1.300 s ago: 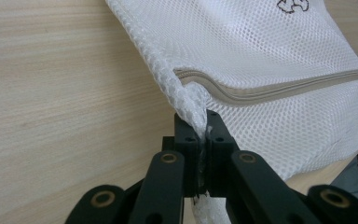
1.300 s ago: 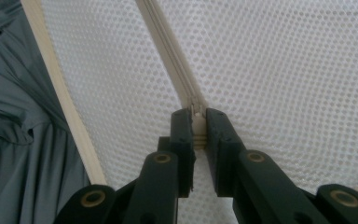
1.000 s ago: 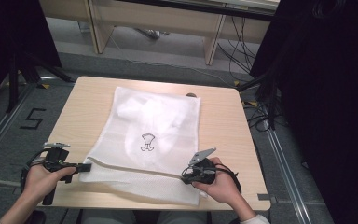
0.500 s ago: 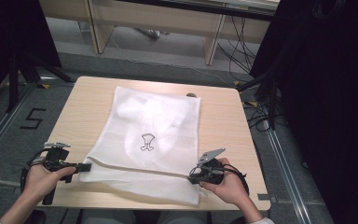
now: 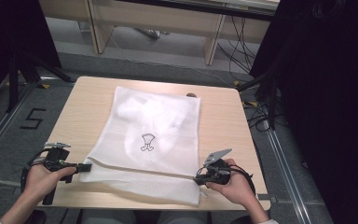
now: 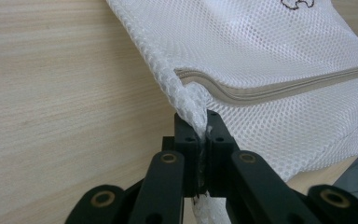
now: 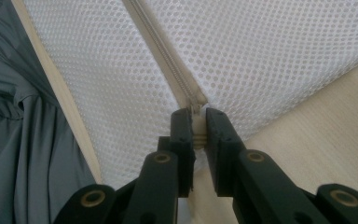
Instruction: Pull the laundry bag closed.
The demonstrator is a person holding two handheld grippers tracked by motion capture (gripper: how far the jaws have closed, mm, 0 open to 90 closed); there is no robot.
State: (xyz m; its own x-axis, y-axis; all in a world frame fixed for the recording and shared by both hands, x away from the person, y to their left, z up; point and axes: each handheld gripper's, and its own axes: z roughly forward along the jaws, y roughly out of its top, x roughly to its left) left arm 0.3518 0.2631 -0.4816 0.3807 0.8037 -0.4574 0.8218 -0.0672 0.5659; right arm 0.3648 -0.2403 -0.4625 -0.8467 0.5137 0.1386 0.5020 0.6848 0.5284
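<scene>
1. Position: the white mesh laundry bag lies flat on the worktop, with its zipper running across the end nearest the person.
2. Left gripper: jaws are clamped on the bag's bunched left corner, just beside the zipper's end. Judged role: anchor. Hold this corner firm and low on the worktop.
3. Right gripper: jaws are closed on the small zipper pull at the bag's right edge.
4. The step in hand appears to be running the zipper. Draw the pull straight along the zipper line, parallel to the worktop.
5. Keep the mesh taut between both grippers; slack may snag the slider.
</scene>
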